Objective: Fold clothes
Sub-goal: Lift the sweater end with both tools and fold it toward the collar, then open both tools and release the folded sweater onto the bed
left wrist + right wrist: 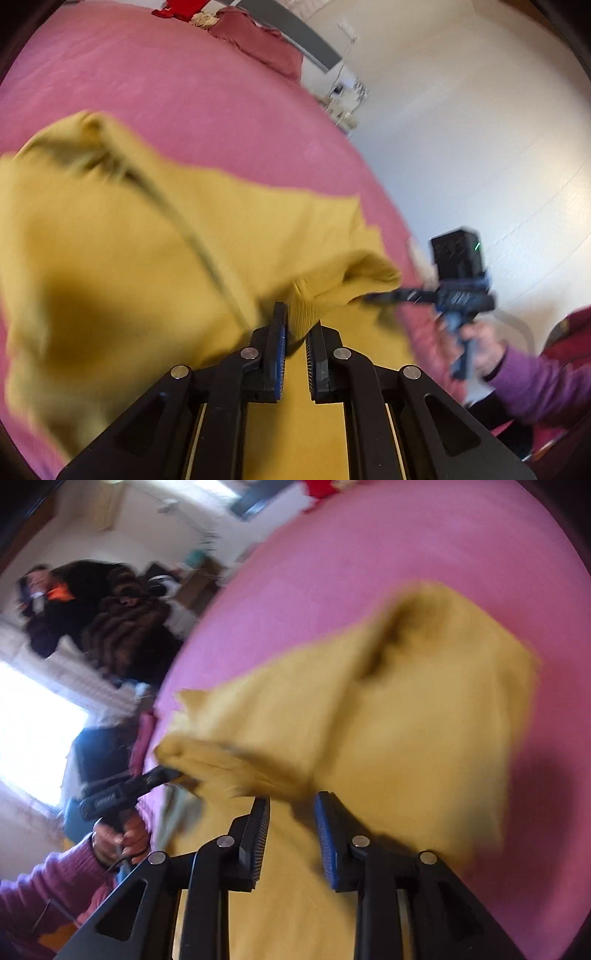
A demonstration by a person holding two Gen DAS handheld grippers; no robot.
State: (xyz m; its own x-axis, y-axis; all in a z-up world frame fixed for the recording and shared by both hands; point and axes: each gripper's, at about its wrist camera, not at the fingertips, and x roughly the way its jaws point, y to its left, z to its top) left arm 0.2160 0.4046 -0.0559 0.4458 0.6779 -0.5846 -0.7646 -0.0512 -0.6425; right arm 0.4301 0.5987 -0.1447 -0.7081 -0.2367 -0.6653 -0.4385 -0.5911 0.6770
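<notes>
Left gripper (295,325) pinches a ribbed edge of the yellow garment (147,240); right gripper (291,812) also clamps its cloth. Both lift it, blurred, above the pink bed (184,81) near its edge.

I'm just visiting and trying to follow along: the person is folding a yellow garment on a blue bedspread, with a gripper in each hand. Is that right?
Nearly. The bedspread is pink, not blue, as both wrist views show. The rest holds: a yellow garment lies on it, with the left gripper and the right gripper each at its near edge.
</notes>
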